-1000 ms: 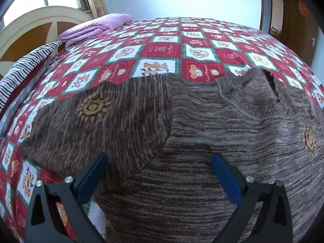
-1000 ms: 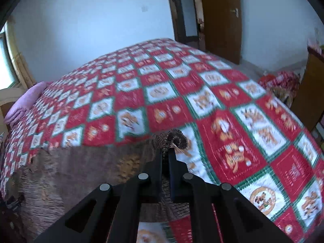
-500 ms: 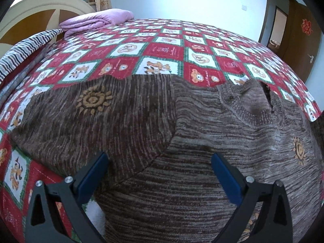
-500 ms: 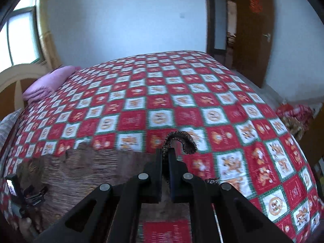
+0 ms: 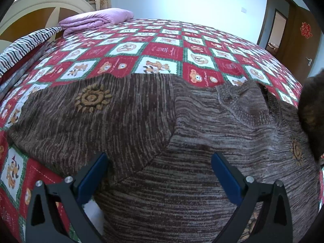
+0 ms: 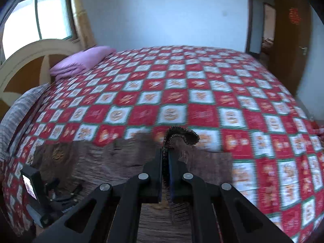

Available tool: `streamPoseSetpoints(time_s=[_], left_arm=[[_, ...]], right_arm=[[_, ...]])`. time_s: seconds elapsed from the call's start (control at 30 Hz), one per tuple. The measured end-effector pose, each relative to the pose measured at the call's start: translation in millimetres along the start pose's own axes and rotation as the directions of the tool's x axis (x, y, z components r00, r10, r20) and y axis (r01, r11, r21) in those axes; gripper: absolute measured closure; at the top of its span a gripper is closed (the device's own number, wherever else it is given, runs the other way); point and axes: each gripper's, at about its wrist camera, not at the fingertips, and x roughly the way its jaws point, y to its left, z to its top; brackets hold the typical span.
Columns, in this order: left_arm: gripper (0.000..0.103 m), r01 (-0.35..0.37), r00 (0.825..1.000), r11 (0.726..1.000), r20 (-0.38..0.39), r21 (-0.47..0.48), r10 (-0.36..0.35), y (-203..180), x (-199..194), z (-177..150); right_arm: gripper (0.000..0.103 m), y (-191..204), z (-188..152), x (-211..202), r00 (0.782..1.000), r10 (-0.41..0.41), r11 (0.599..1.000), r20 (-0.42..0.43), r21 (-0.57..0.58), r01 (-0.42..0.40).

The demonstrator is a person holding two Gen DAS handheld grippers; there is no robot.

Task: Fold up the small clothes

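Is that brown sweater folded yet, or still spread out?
Mostly spread: the brown sweater lies flat on the quilt, one edge pinched in the right tool.

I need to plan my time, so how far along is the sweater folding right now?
Early. Done: the sweater lies spread on the quilt, with one sleeve flat. In hand: the right gripper is shut on the other sleeve's cuff and holds it above the body; the left gripper hovers open over the sweater. Left: lay that sleeve down, fold the flat sleeve, then fold the body.
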Motion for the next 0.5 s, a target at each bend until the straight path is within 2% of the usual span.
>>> streamPoseSetpoints(time_s=[0.07,0.17,0.2,0.27,0.3,0.37,0.5], left_arm=[[0.0,-0.001,1.0,1.0,-0.003,0.0,0.001,0,1,0],[0.0,0.001,1.0,1.0,-0.005,0.0,-0.001,1,1,-1],[0.0,0.002,1.0,1.0,-0.005,-0.001,-0.002,1,1,-1],[0.0,0.003,1.0,1.0,-0.004,-0.004,-0.003,1,1,-1],[0.0,0.003,1.0,1.0,-0.004,-0.005,-0.003,1,1,-1],[0.0,0.002,1.0,1.0,-0.004,-0.004,-0.002,1,2,-1],[0.0,-0.005,1.0,1.0,-0.011,0.001,0.005,0,2,-1]], right_arm=[[0.098,20,-11,31,0.995,0.088,0.996,-0.04,0.025,-0.087],[0.097,42,-32,74,0.987,0.142,0.99,-0.08,0.037,-0.139],[0.092,48,-40,90,0.979,0.16,0.987,-0.122,0.041,-0.157],[0.067,56,-60,111,0.958,0.202,0.979,-0.204,0.071,-0.192],[0.05,56,-68,111,0.948,0.232,0.972,-0.219,0.086,-0.218],[0.05,50,-82,99,0.933,0.297,0.954,-0.203,0.104,-0.281],[0.05,10,-101,53,0.945,0.297,0.953,-0.139,0.105,-0.285]])
